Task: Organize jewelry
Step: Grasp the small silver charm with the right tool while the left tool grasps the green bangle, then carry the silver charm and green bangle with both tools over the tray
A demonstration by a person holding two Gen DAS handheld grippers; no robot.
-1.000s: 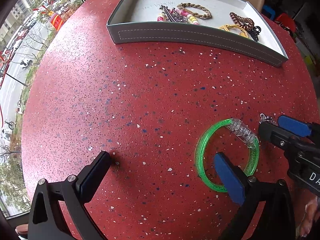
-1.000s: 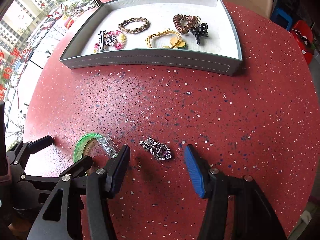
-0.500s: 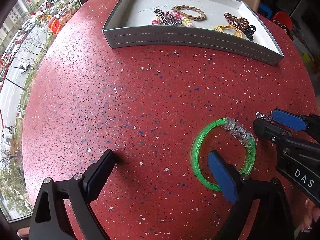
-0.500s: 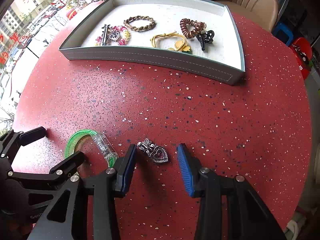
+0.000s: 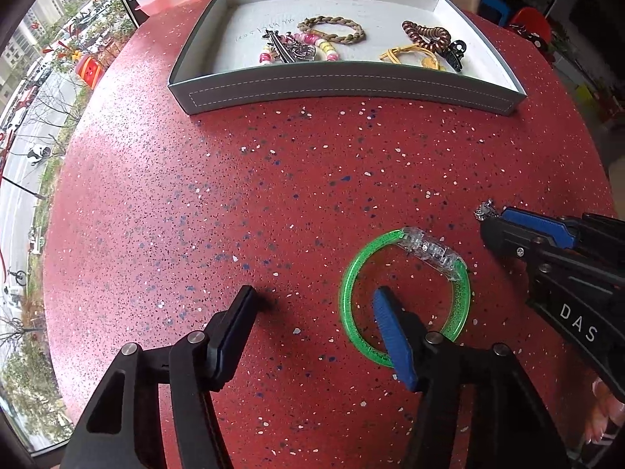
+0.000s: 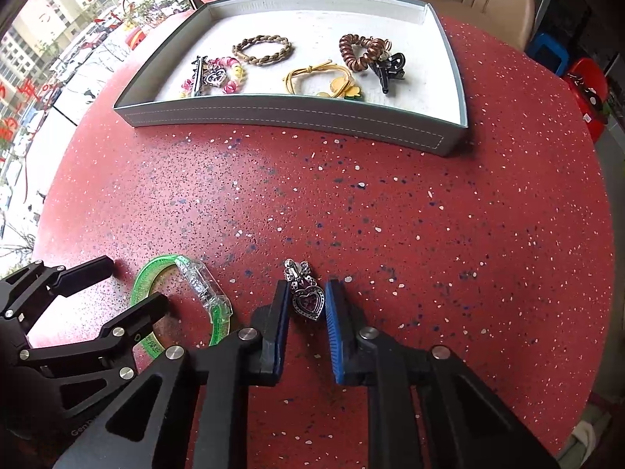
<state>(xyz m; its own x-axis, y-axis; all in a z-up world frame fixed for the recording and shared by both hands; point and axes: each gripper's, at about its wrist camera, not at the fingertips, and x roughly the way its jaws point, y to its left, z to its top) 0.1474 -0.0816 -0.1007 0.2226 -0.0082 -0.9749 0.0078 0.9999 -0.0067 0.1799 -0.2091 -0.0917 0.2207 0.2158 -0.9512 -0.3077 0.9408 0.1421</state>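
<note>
Heart pendant (image 6: 308,301) between right claw (image 6: 306,300) pads

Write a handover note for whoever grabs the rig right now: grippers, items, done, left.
Right gripper: fingers closed in around the heart pendant on the table; contact looks made or close, pendant not lifted.
Left gripper: open, holding nothing; its blue finger is over the inside of the green bangle, the other finger outside the ring.
Done: braided bracelet, bead bracelet, yellow cord piece, coil hair tie and black claw clip lie in the grey tray.
Left: lift pendant into tray, then grip the bangle's rim and move it too.
</note>
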